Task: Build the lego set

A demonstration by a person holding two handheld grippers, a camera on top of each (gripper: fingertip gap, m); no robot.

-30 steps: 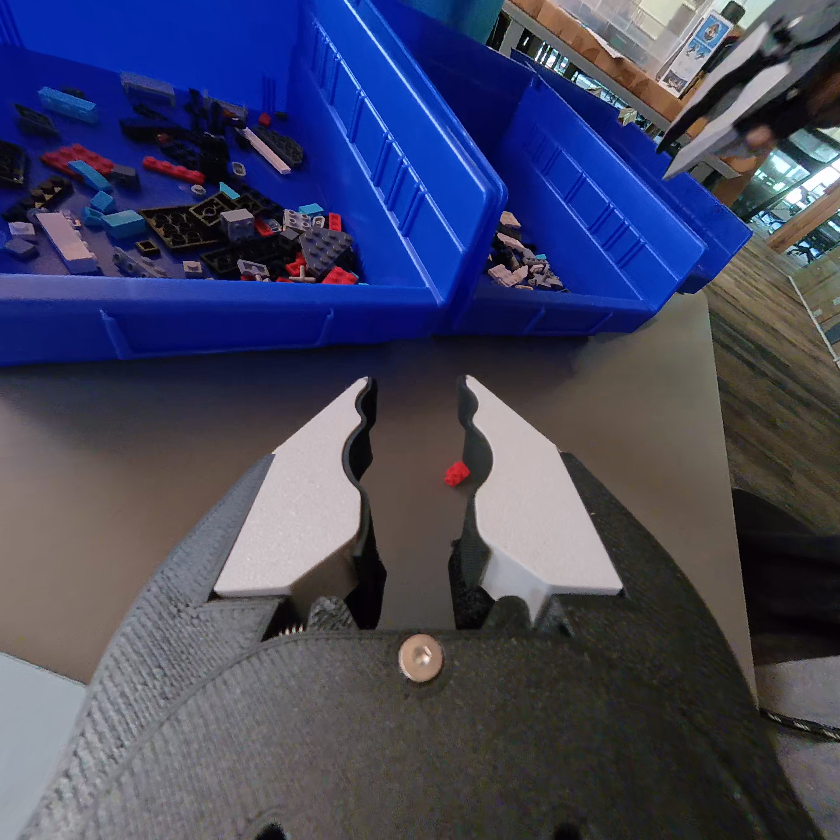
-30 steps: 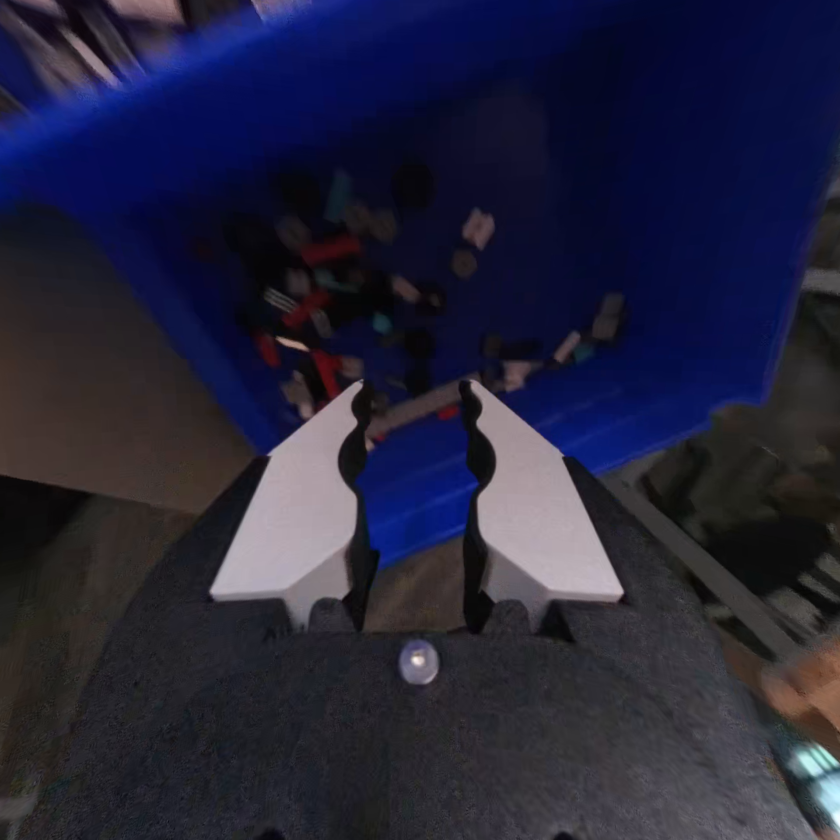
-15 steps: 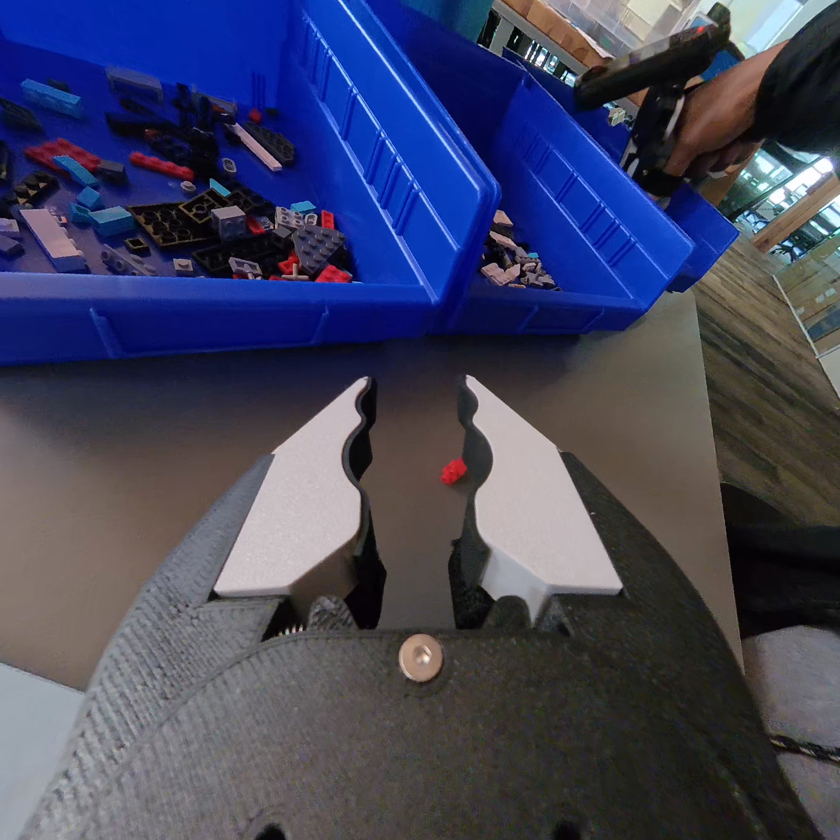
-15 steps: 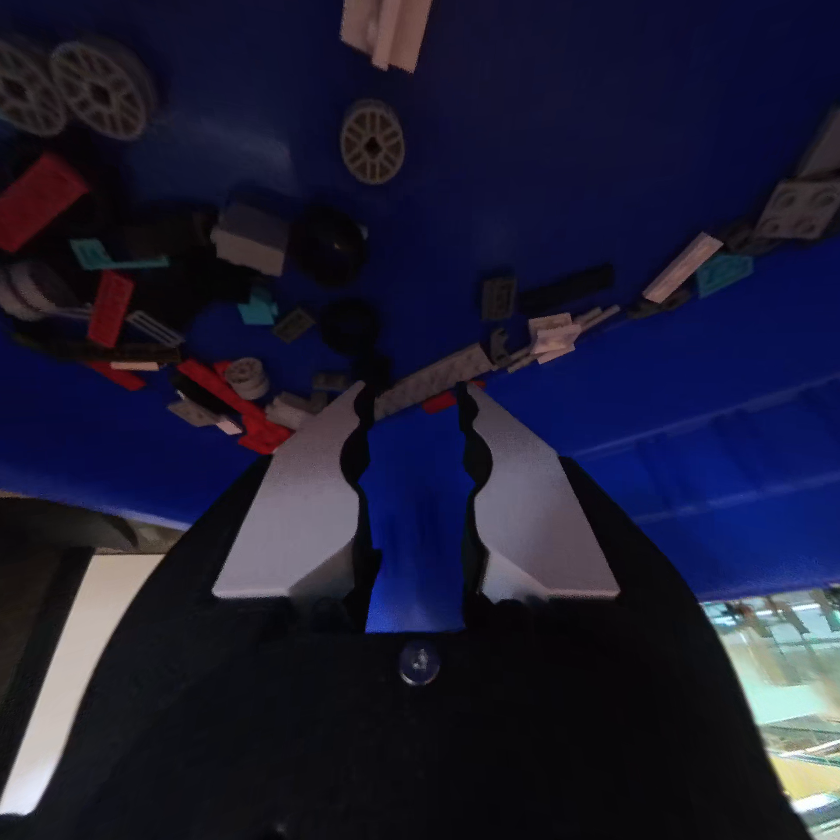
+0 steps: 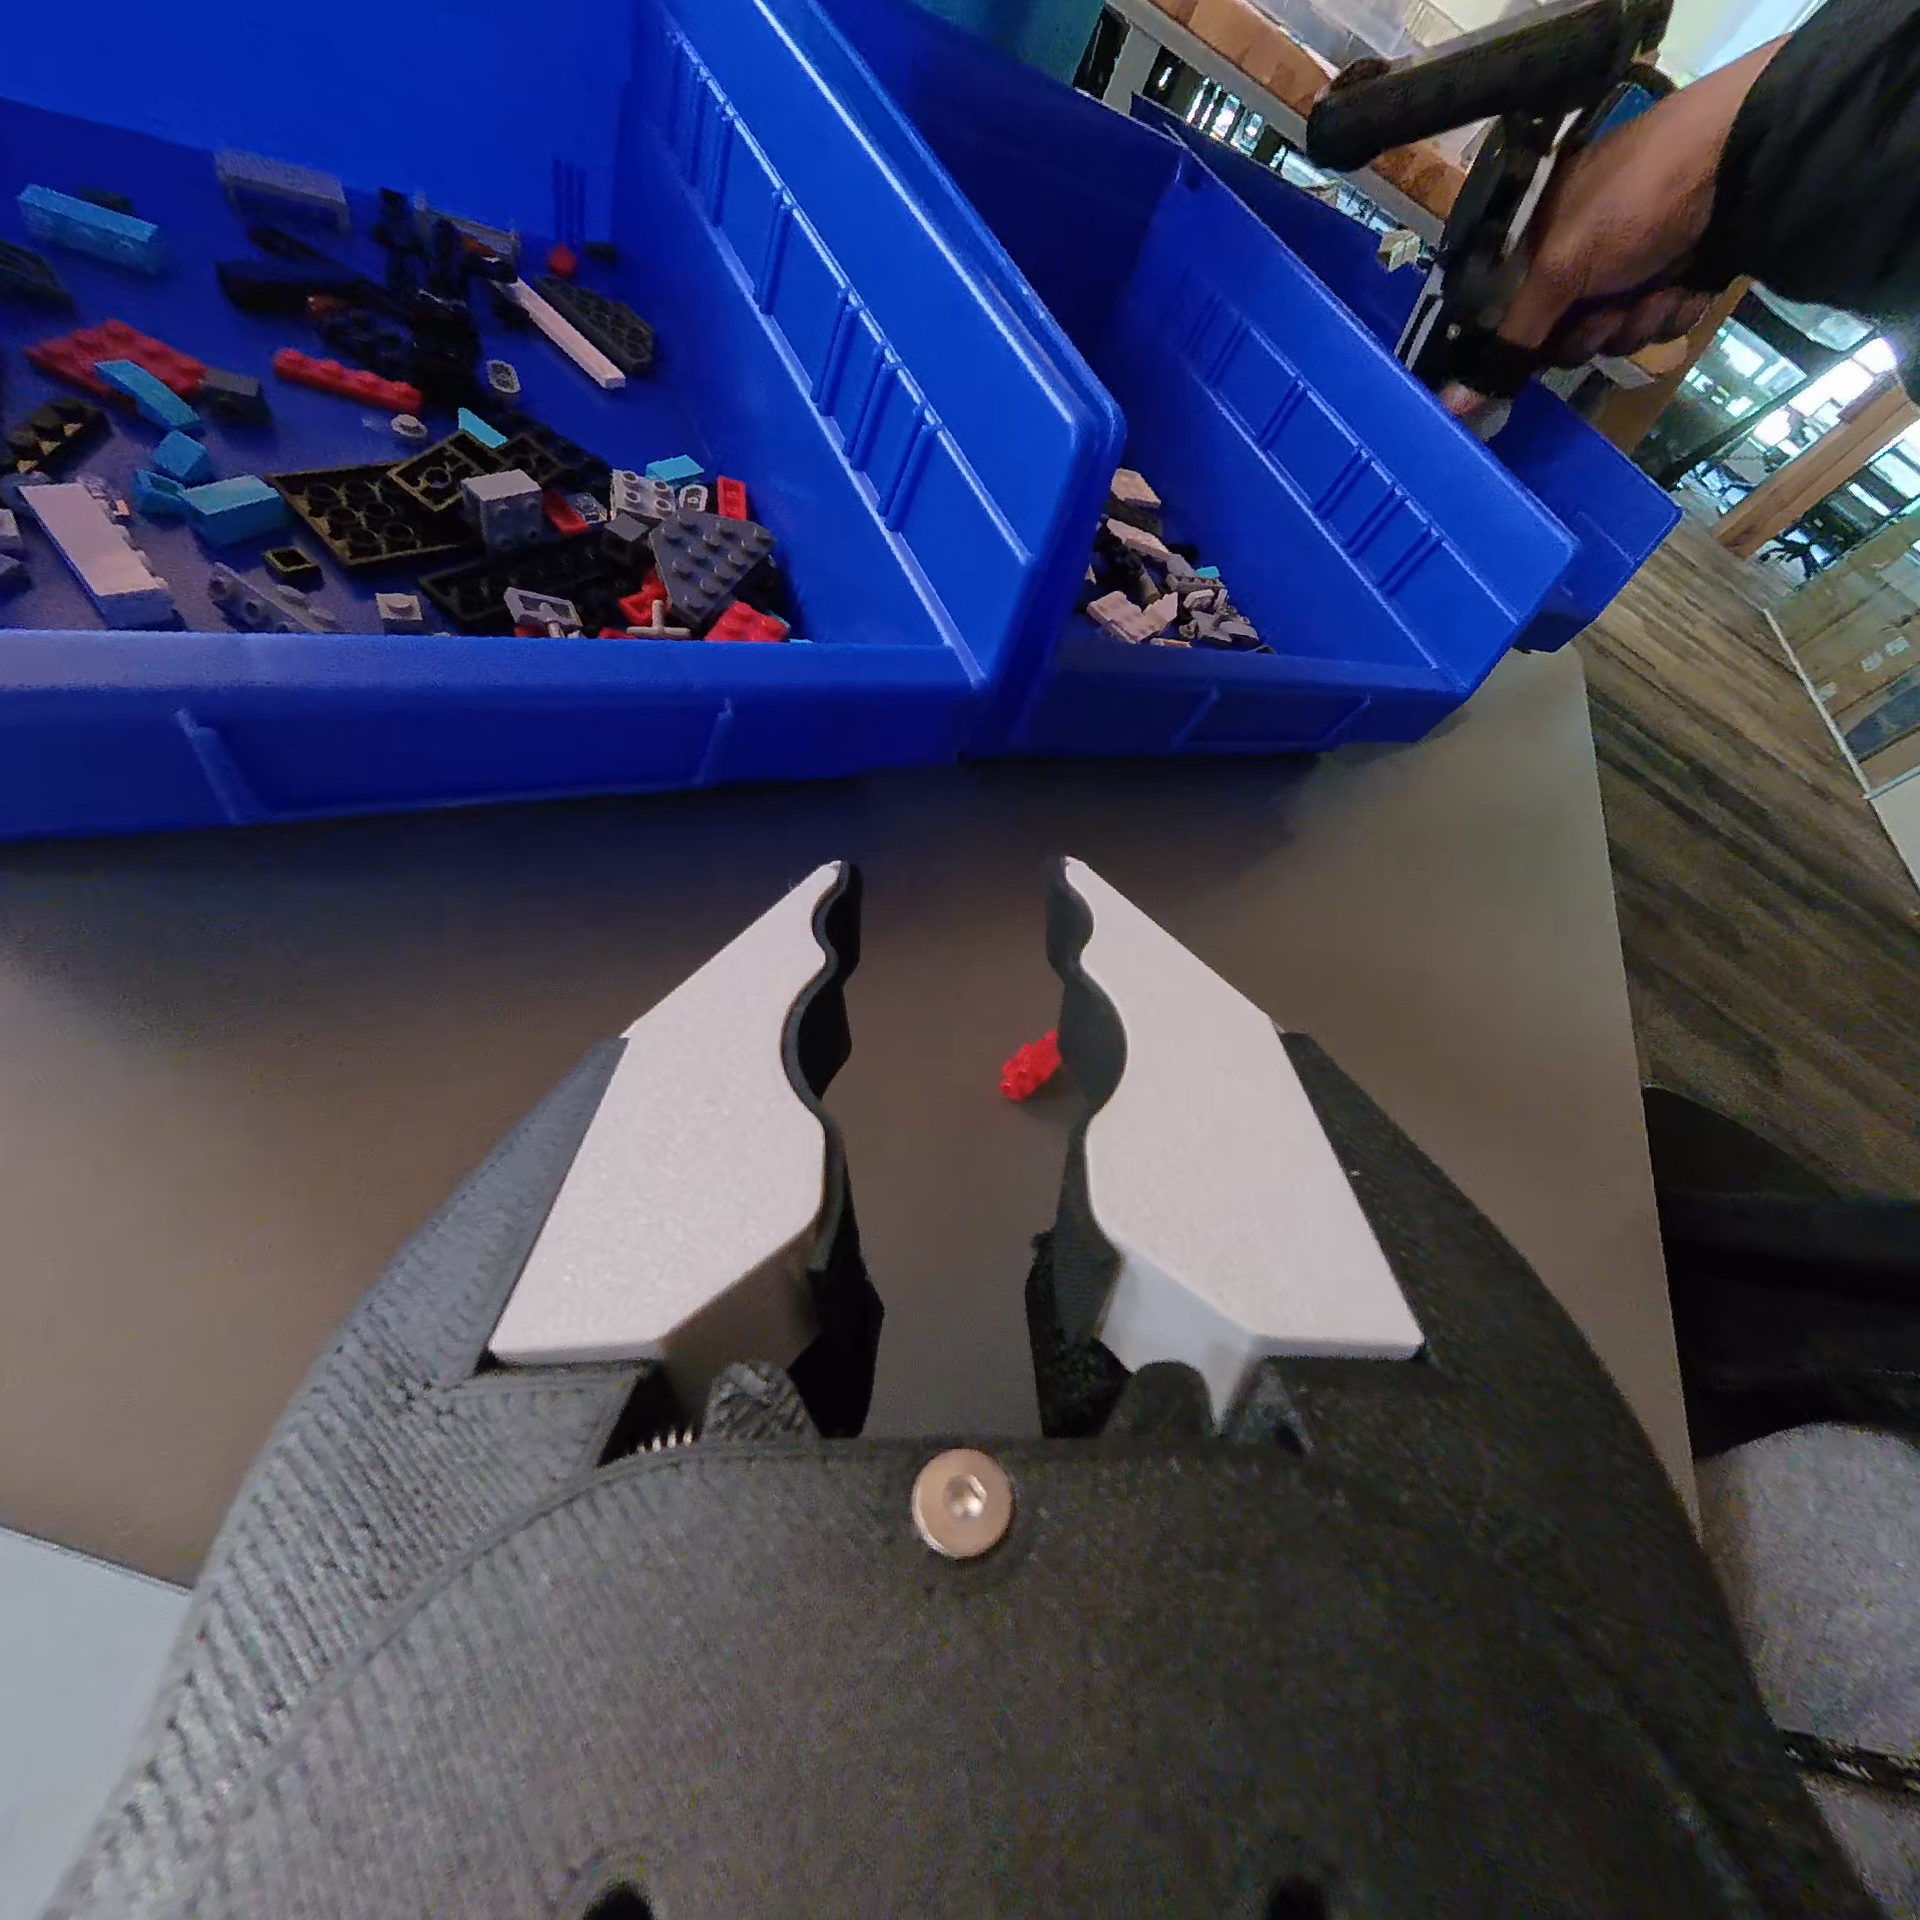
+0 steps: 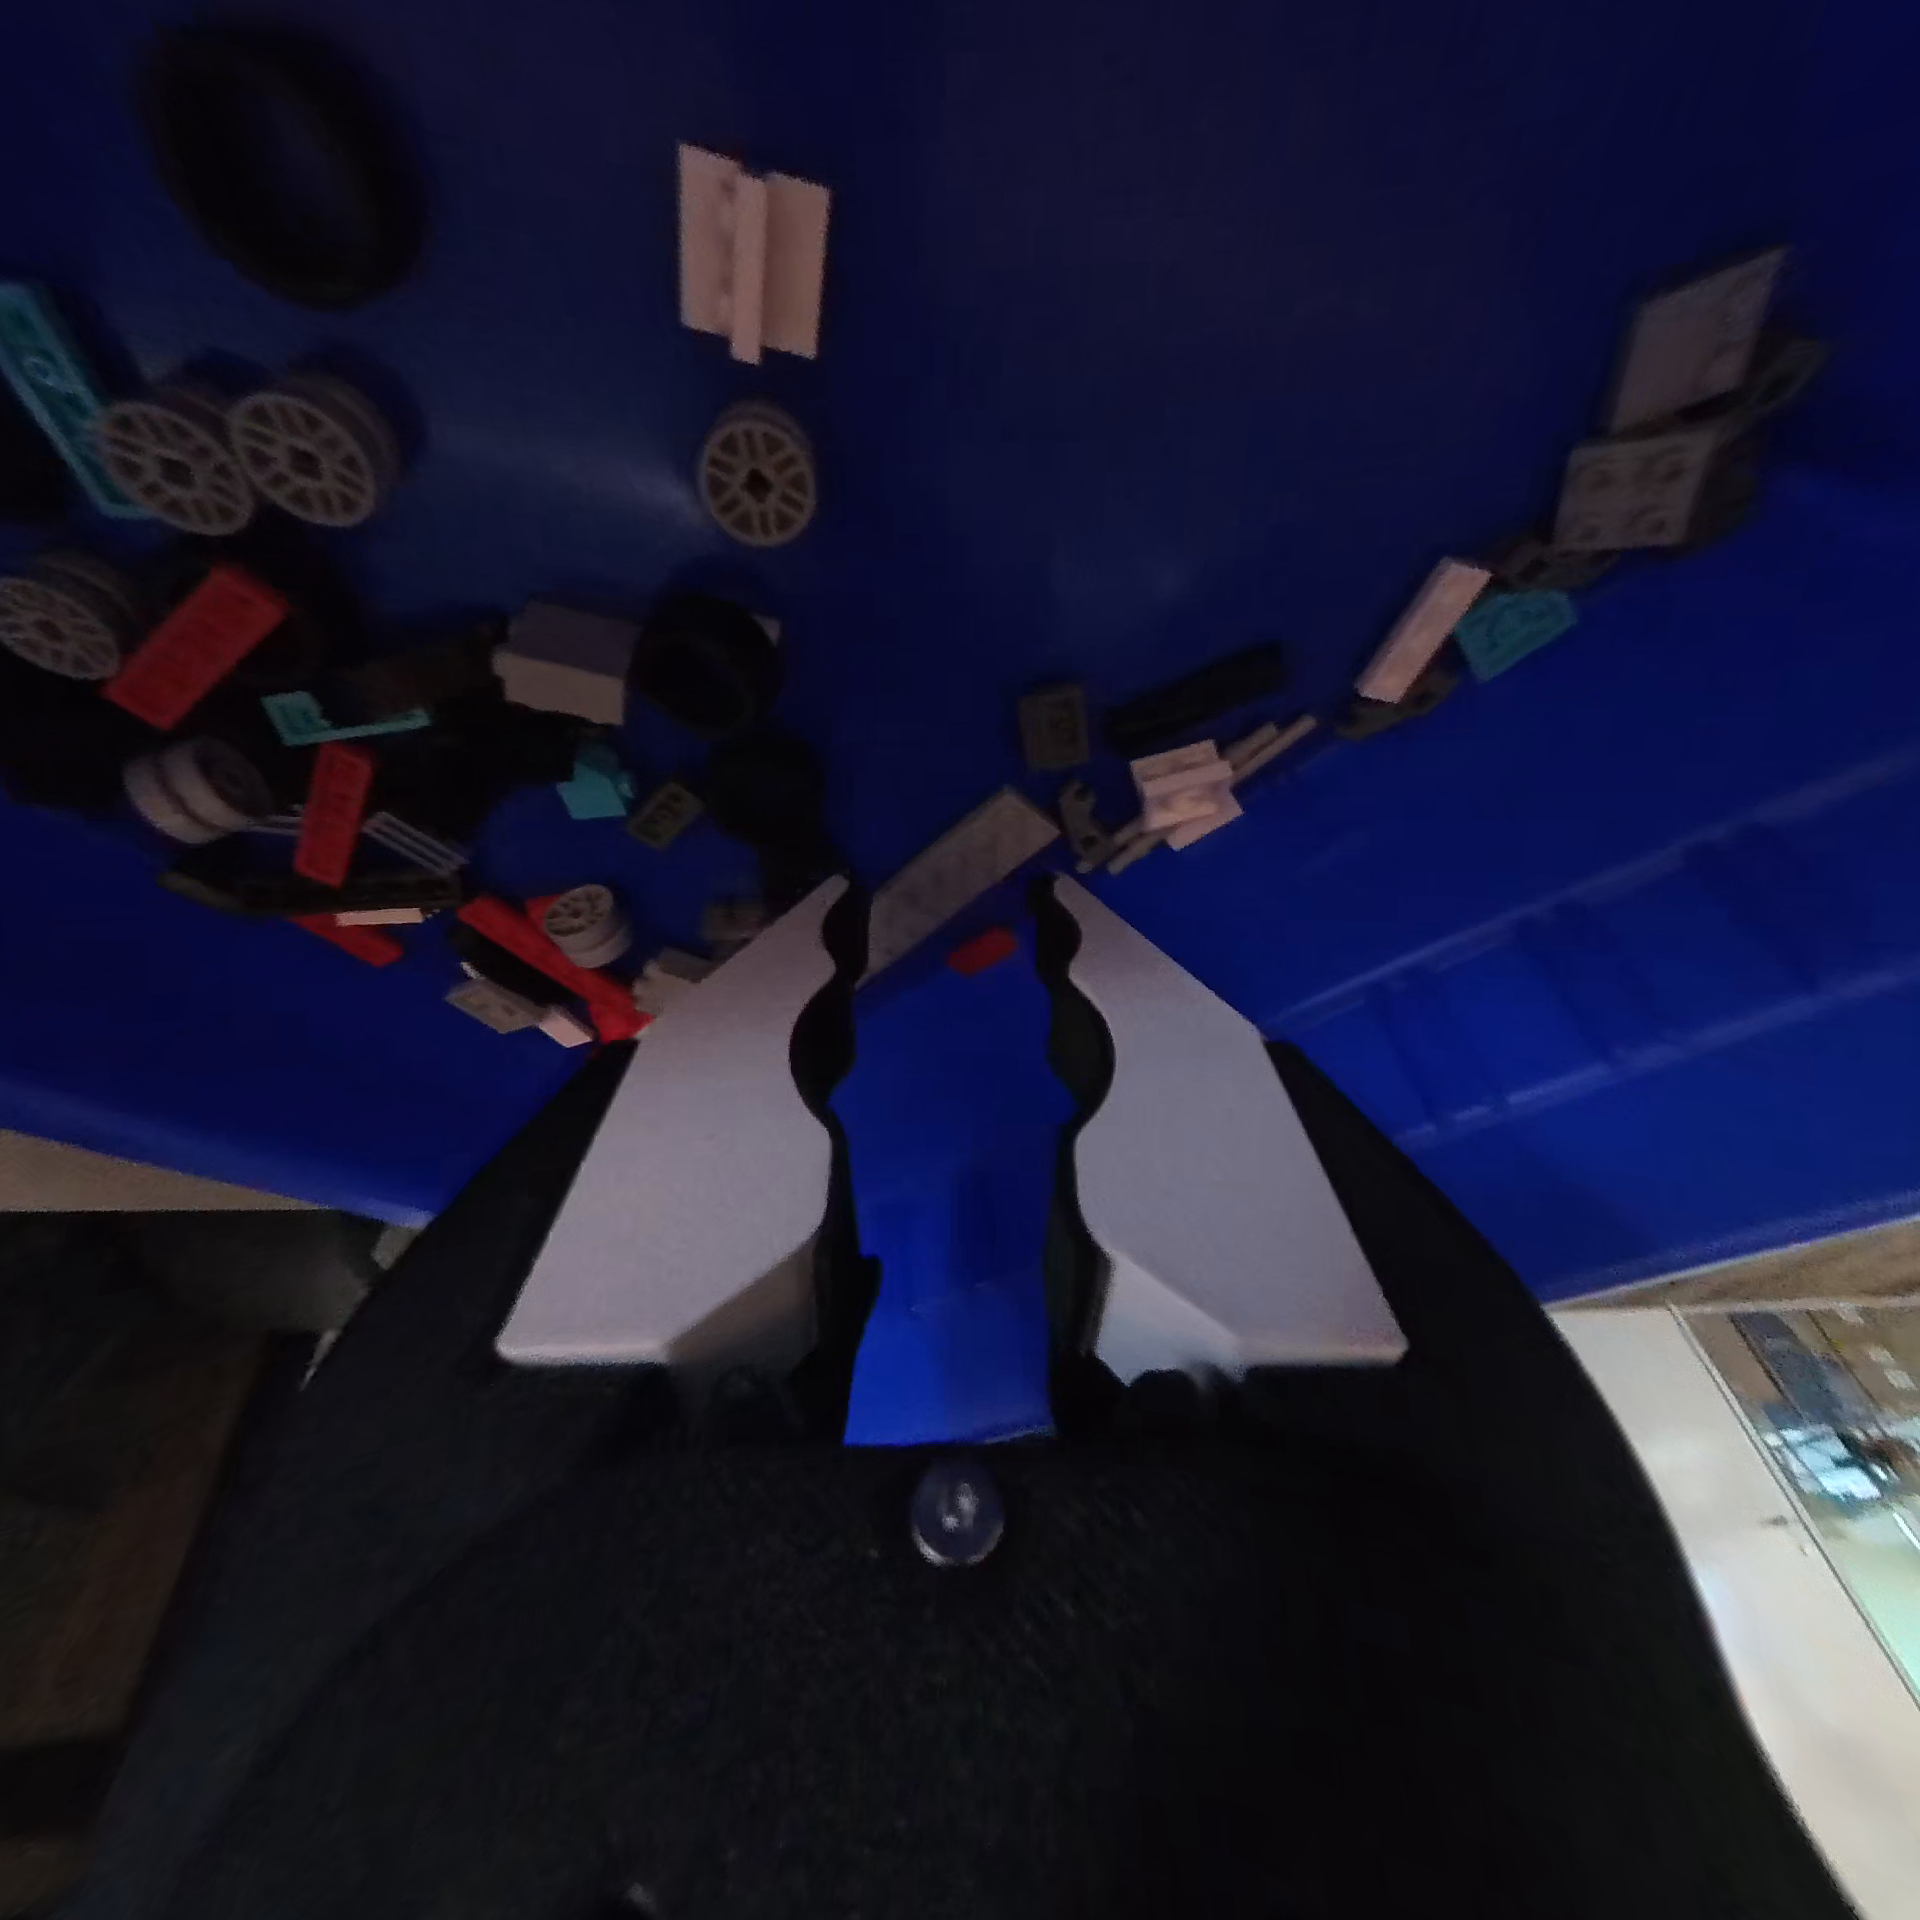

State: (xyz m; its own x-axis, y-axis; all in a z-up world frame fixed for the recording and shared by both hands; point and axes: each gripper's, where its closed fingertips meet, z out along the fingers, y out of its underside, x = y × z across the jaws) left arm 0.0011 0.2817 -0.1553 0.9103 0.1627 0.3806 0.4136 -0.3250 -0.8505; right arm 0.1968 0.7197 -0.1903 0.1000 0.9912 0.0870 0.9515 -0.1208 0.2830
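My left gripper [image 5: 951, 902] is open and empty, hovering low over the dark table [image 5: 312, 997]. A small red lego piece [image 5: 1029, 1067] lies on the table between its fingers, close to the right finger. My right gripper [image 6: 943, 883] is open and empty inside a blue bin [image 6: 1558, 987], above loose pieces. A long grey plate [image 6: 961, 868] and a small red tile [image 6: 982, 949] lie between its fingertips. Grey wheel hubs [image 6: 756, 473] and a black tyre [image 6: 296, 177] lie farther in. The right gripper also shows far right in the left wrist view [image 5: 1475, 301], held by a hand.
Three blue bins stand side by side at the back of the table: a large one [image 5: 520, 717] with several black, red, teal and grey pieces, a middle one [image 5: 1299, 707] with grey pieces, and a third [image 5: 1600, 520] at the right. The table's right edge [image 5: 1621, 935] borders wooden floor. My right fingertips sit around 50 cm from my left ones.
My right gripper has moved down from above the bin deep into it, close over the pieces. My left gripper has stayed nearly still over the red piece.
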